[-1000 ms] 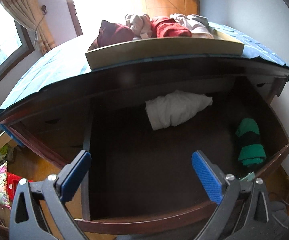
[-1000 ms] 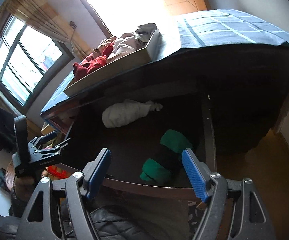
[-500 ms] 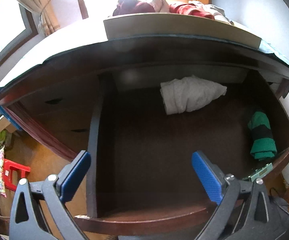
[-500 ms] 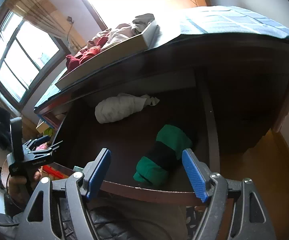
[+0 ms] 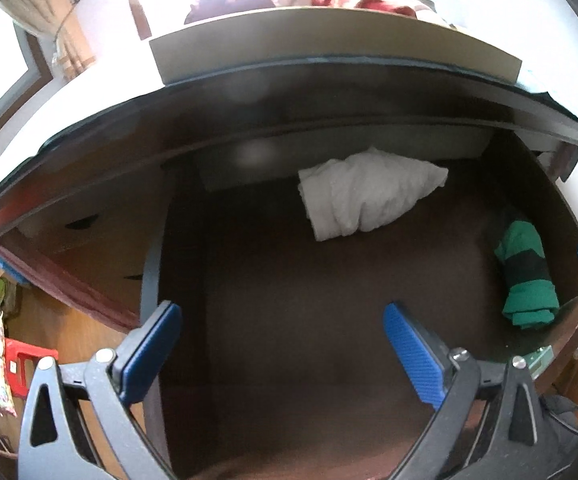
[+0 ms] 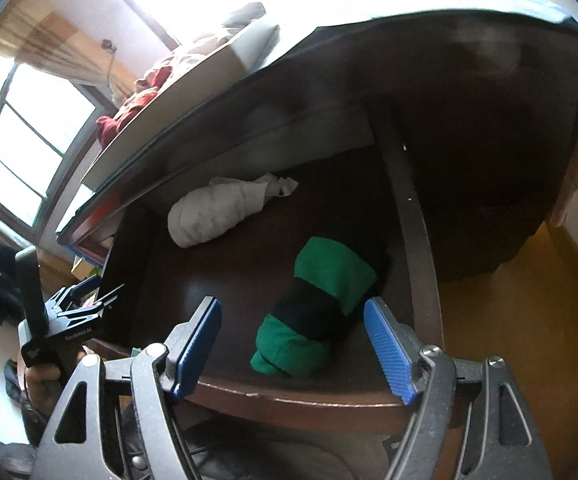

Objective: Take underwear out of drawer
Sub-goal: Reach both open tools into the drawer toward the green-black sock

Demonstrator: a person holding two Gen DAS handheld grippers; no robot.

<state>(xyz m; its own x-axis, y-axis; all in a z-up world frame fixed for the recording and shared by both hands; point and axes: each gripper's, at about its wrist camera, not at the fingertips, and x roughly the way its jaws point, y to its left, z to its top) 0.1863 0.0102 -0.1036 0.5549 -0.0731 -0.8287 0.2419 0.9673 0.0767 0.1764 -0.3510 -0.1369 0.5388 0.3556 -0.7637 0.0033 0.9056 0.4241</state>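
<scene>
The dark wooden drawer (image 5: pixel 329 420) stands pulled out. In it lie a rolled white underwear bundle (image 5: pixel 365 196) near the back and a rolled green and black bundle (image 5: pixel 527 280) at the right end. My left gripper (image 5: pixel 281 350) is open and empty, above the drawer's left front part. My right gripper (image 6: pixel 293 344) is open and empty, just above the drawer's front edge (image 6: pixel 289 394), with the green and black bundle (image 6: pixel 317 308) between and beyond its fingers. The white bundle (image 6: pixel 221 208) lies further back. The left gripper (image 6: pixel 73 312) also shows at the left in the right wrist view.
A shallow tray (image 5: pixel 329 44) of red and pale clothes sits on the dresser top, above the drawer. A closed drawer front (image 5: pixel 81 248) is to the left. A red stool (image 5: pixel 21 364) and clutter stand on the wooden floor (image 6: pixel 529 300).
Both grippers have moved closer to the drawer and lower. The green and black bundle now sits between the right gripper's fingers in view. The clothes have not moved.
</scene>
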